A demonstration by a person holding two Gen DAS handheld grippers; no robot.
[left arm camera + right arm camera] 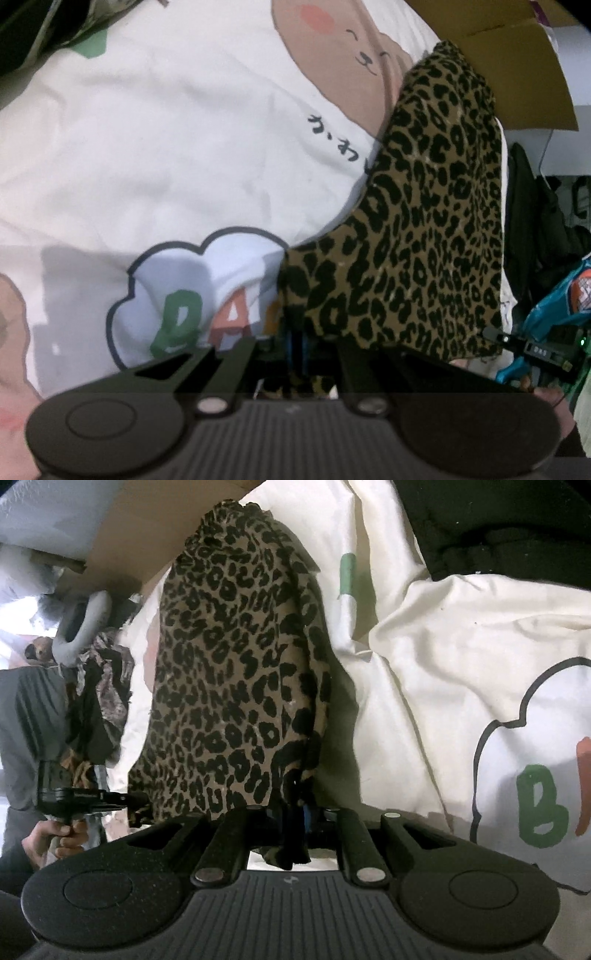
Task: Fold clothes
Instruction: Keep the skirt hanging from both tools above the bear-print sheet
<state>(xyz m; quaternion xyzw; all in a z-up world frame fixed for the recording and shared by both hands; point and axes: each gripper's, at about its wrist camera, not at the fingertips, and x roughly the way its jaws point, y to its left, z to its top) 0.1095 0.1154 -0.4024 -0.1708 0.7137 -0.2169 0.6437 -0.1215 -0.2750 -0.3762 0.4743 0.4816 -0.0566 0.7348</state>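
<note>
I hold the leopard-print garment [424, 229] by one end with both tools, and it drapes away from me across the white printed bedding [166, 155]. The left tool [297, 343] is pressed together on a corner of the cloth at 6 o'clock in its view. The right tool [297, 816] has dark gathered cloth between its jaws at 6 o'clock in its view; I cannot tell whether the pads press on it. I judge the step in hand to be laying the garment down flat on the bed ahead of a fold. The next move calls for lowering both corners together, keeping the held edge taut so the cloth does not bunch. In the left view, the cloth's far tip lies at 1 o'clock beside a cardboard box [517, 62], with dark hanging clothes [532, 221] at 3 o'clock, so room there is tight. Open bedding lies from 9 to 12 o'clock in the left view and toward 2 o'clock in the right view.
</note>
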